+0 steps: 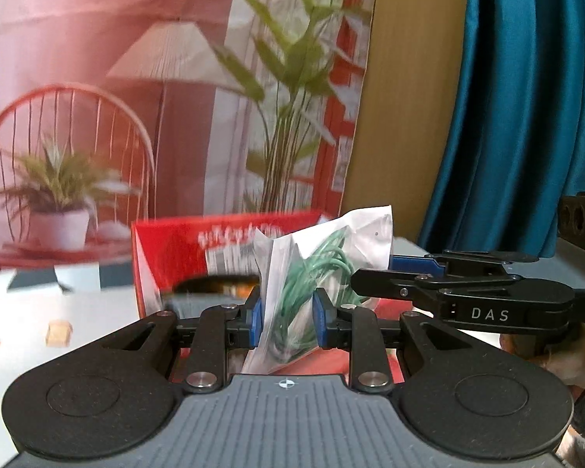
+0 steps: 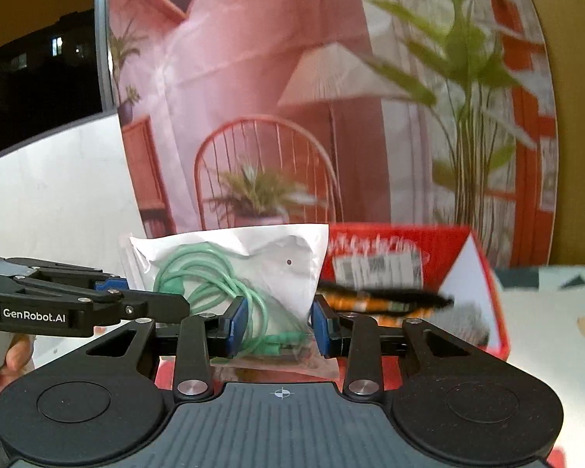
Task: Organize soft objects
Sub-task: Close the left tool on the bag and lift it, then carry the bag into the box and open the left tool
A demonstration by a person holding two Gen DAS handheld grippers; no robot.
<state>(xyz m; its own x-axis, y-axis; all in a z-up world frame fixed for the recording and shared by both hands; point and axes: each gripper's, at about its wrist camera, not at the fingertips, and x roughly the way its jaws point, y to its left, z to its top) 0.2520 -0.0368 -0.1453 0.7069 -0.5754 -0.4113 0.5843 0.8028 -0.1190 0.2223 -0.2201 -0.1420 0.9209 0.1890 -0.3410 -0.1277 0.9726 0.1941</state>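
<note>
Clear cable bag (image 1: pixel 316 273), left tongs (image 1: pixel 286 321) pinching, level

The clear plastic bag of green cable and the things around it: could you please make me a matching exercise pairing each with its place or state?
Things:
1. clear plastic bag with coiled green cable
2. red printed carton
3. left gripper
4. blue curtain

Descriptions:
A. hanging at the right
B. behind the bag
C. pinched from two sides
D. shut on the bag

Pairs: 1-C, 2-B, 3-D, 4-A
</note>
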